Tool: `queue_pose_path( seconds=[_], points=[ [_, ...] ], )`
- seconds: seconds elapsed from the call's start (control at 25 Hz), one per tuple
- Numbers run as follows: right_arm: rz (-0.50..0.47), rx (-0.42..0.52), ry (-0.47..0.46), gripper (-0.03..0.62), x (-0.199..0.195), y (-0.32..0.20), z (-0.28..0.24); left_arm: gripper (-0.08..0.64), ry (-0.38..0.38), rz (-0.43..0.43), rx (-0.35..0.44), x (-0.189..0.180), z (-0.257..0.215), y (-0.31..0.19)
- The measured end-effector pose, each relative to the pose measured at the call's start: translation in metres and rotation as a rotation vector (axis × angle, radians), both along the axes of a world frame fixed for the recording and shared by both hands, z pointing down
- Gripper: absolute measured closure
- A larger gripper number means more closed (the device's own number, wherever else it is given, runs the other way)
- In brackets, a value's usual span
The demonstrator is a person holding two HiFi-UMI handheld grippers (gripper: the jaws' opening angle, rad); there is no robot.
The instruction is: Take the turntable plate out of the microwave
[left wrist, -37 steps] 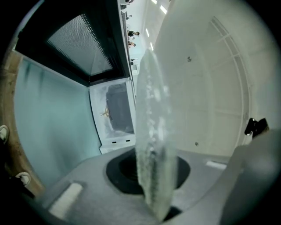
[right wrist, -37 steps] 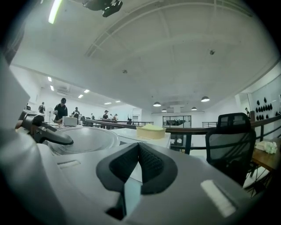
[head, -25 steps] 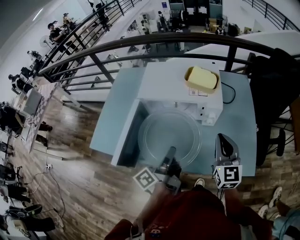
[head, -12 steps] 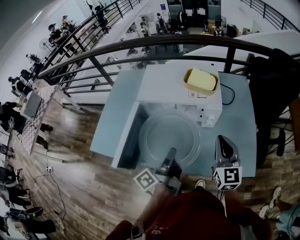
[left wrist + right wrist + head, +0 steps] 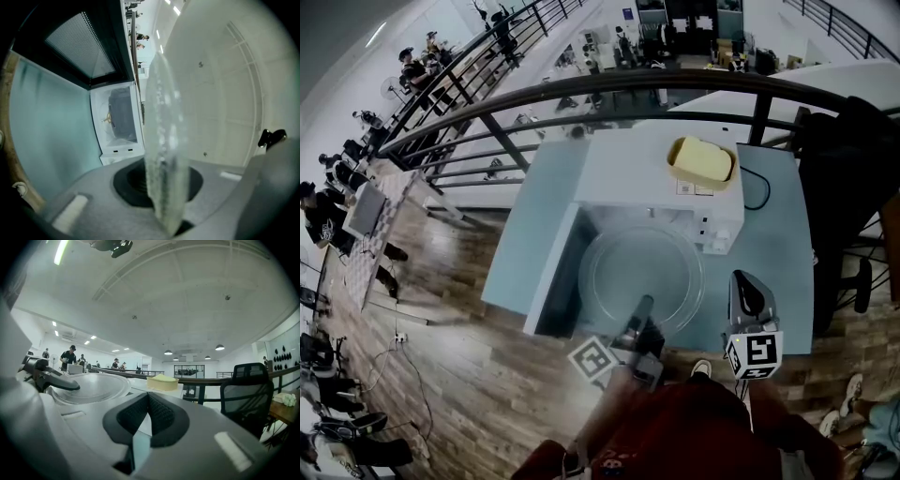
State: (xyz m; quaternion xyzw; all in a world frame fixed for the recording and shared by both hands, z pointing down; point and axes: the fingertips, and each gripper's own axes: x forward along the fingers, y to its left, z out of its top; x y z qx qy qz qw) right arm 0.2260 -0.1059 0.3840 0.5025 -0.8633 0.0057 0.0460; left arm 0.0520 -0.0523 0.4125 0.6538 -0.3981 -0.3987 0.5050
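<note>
In front of the microwave, left gripper pinches plate rim — glass, slick, probably heavy; right gripper closed, empty.

Open-plan office mezzanine: railing, office chair

Plate look: turntable plate is clear glass, round, with a shallow raised rim.
Plate pose: held about level and face up in the head view; seen edge-on in the left gripper view.
Plate hold: near rim is clamped between the left gripper jaws.
Plate place: outside the cavity, just in front of the open front.
Microwave look: microwave is a white box.
Microwave place: set on the pale blue surface.
Microwave state: door is swung open at the picture's left.
</note>
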Motion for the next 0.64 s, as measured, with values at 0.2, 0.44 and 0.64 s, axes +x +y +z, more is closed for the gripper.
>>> queue_pose_path(
  seconds=[0.2,0.44,0.64],
  points=[
    [0.001,0.005,0.006,0.592,0.005,0.0,-0.001,0.537,0.004,-0.003,0.001,0.004,-0.001,-0.001],
    [0.003,0.005,0.002,0.592,0.013,-0.003,-0.001,0.537,-0.009,0.001,0.009,0.012,-0.001,-0.005],
    [-0.003,0.005,0.0,0.592,0.018,-0.004,0.0,0.537,0.002,-0.005,0.001,0.018,0.0,-0.004]
  ],
)
